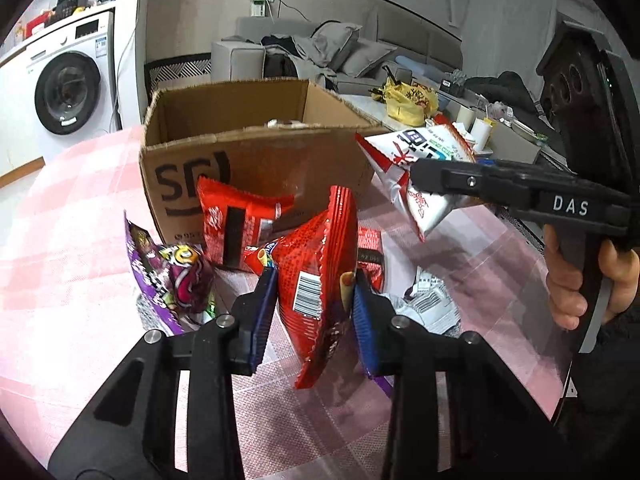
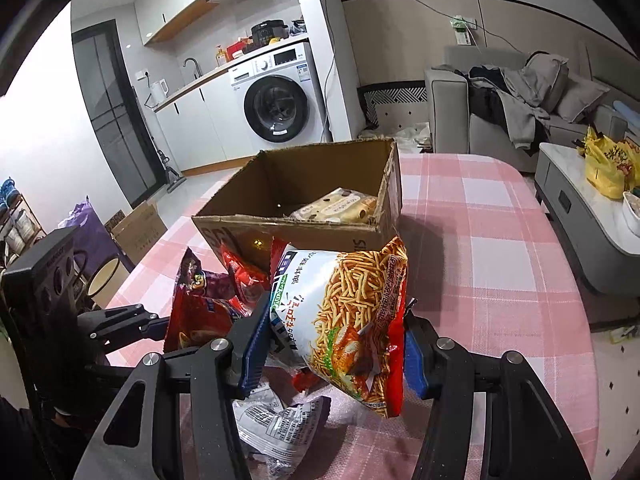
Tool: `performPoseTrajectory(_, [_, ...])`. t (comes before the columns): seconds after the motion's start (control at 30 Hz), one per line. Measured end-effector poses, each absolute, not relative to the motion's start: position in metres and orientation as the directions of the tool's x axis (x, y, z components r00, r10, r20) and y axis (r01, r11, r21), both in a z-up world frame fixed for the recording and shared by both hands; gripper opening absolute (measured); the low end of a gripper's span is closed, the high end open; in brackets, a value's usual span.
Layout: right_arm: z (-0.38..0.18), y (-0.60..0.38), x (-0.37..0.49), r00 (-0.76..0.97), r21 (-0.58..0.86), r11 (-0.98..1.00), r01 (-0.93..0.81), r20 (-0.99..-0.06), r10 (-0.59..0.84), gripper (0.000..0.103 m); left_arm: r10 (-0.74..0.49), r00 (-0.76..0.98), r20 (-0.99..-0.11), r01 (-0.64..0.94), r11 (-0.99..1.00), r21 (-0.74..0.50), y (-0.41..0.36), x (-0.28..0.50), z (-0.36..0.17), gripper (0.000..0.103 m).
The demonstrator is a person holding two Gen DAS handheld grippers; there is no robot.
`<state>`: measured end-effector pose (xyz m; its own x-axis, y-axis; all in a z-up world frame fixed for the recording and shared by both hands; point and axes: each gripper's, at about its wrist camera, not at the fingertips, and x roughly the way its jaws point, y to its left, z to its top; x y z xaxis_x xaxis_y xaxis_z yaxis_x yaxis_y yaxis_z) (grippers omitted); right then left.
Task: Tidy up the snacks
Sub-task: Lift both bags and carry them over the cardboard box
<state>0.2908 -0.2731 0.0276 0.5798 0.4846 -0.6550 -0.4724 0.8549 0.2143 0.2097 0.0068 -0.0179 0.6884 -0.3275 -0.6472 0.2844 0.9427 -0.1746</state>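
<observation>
An open cardboard box stands on the pink checked tablecloth; it also shows in the right wrist view with a beige snack pack inside. My left gripper is shut on a red snack bag, held above the table in front of the box. My right gripper is shut on a white-and-red noodle-snack bag, also lifted near the box; that bag shows in the left wrist view. A purple bag, another red bag and a white packet lie on the table.
A washing machine and kitchen counter stand behind the table. A grey sofa with clothes and a low table with a yellow bag are at the right. The tablecloth stretches right of the box.
</observation>
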Motion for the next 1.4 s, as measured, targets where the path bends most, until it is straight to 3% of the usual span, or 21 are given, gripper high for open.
performPoseTrajectory(1.4, [0.068,-0.275,0.281,0.631,0.266,0.827,-0.495,-0.544,0.553,0.056,-0.226,0.848,-0.48,0.159,0.971,-0.176,0.082,0.16,0.104,0.033])
